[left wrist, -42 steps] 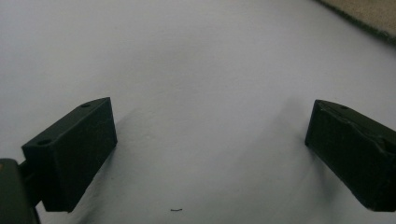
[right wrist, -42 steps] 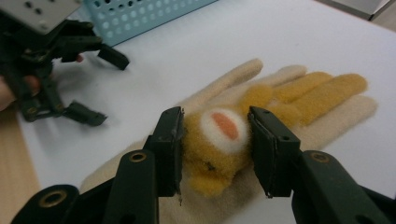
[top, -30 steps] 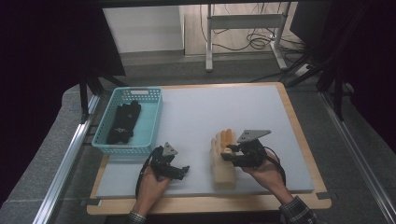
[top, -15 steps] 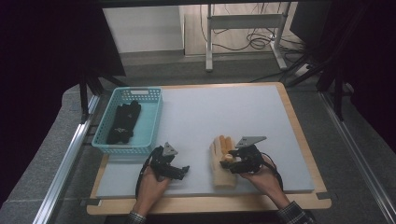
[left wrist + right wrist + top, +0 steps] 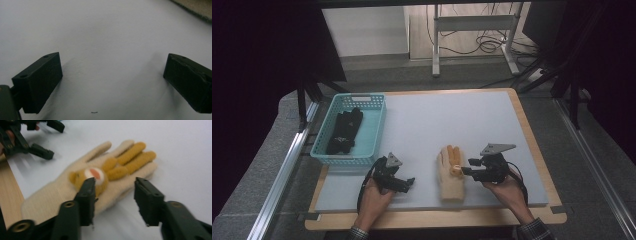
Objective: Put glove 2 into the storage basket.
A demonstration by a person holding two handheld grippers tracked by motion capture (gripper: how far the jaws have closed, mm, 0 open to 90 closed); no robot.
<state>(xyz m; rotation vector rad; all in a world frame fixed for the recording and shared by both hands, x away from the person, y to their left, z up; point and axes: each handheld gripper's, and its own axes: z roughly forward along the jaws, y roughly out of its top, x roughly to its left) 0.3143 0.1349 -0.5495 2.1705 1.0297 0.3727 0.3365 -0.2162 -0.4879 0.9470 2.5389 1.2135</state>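
Right gripper (image 5: 467, 171) poised at the edge of a cream glove (image 5: 450, 172), jaws partly open and just been closing.

Seen in the right gripper view, its jaws stand at the glove's (image 5: 82, 182) near side: one jaw overlaps the small orange bear face sewn on the back, the other is over the bare white mat beside the glove, and the pads do not press on anything. The glove lies flat near the front edge of the mat (image 5: 492, 120), right of its middle, orange fingers pointing toward the far edge. Left gripper (image 5: 406, 184) rests low over the mat near the front left, jaws spread wide with only bare mat (image 5: 107, 37) between them. A teal basket (image 5: 377, 131) with dark gloves (image 5: 345, 131) in it sits at the left edge of the mat.
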